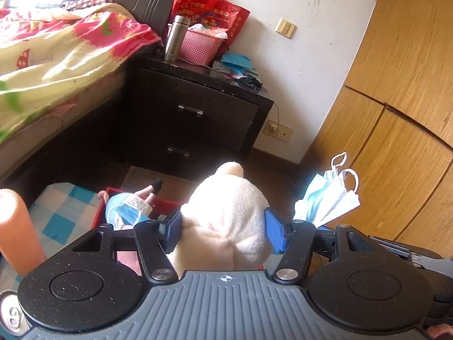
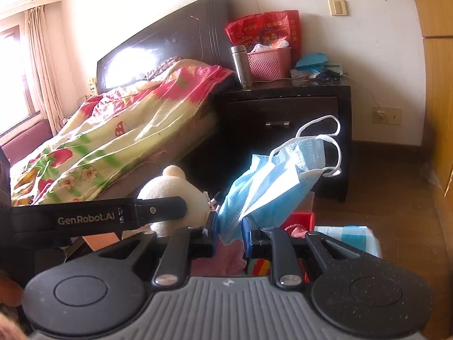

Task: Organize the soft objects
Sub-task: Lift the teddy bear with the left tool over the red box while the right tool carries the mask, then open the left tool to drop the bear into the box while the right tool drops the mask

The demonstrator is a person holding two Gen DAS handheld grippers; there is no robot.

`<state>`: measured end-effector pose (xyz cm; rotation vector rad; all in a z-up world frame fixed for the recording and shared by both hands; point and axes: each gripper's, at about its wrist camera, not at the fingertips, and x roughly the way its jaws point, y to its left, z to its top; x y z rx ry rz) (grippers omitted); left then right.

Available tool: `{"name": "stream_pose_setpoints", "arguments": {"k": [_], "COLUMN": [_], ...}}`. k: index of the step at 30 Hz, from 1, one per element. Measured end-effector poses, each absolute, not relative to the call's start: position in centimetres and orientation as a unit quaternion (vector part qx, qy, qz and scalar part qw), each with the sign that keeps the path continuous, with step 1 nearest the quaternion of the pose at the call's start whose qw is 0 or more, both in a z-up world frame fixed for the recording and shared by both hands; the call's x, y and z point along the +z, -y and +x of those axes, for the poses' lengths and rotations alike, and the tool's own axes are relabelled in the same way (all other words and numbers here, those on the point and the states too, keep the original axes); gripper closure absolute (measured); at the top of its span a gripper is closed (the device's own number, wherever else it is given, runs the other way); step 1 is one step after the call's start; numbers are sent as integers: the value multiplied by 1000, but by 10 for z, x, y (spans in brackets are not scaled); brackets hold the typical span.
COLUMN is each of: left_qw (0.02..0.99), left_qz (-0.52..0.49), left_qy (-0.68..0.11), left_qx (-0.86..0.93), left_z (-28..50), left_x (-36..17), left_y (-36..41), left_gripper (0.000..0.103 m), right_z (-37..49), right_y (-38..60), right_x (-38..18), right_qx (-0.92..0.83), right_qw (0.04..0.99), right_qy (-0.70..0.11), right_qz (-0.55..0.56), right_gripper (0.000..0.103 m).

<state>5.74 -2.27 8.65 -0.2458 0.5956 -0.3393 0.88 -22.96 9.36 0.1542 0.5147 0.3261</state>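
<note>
Left wrist view, left gripper [image 1: 223, 228] clamping plush toy [image 1: 226, 221], right gripper [image 2: 230, 231] pinching face masks [image 2: 271, 184]

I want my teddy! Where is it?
The teddy is squeezed in the left claw, above the red box, left of the masks.

Fluffy cream pile on the plush toy [image 1: 226, 215], clamped between ribbed blue pads [image 1: 274, 233]. Thin pleated non-woven cloth in the face masks [image 2: 271, 181], with smooth white elastic loops. Speckled matt black plastic on the left gripper [image 1: 223, 229] and right gripper [image 2: 230, 228]. Glossy dark wood on the nightstand [image 1: 198, 107]; on it, brushed metal for the flask [image 1: 176, 37], perforated pink plastic for the basket [image 1: 199, 46]. Beside the nightstand, crumpled printed cotton on the quilt [image 1: 56, 53].
</note>
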Motion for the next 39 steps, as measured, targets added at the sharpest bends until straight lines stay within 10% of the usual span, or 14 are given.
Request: {"name": "stream_pose_setpoints", "arguments": {"k": [14,23,39], "left_qw": [938,935,944], "left_qz": [-96,-93,-60], "left_qy": [-309,-323,-306], "left_qx": [-126,-114,-107], "left_z": [113,115,63], "left_x": [52,46,66], "left_y": [35,28,20], "left_gripper": [41,37,33], "right_z": [86,112,57], "right_y": [230,244,240], "right_x": [29,-19,41], "right_qx": [151,136,132], "right_qw": [940,916,934], "right_qy": [-296,-363,-320], "right_qz": [79,106,90], "right_gripper": [103,84,82]}}
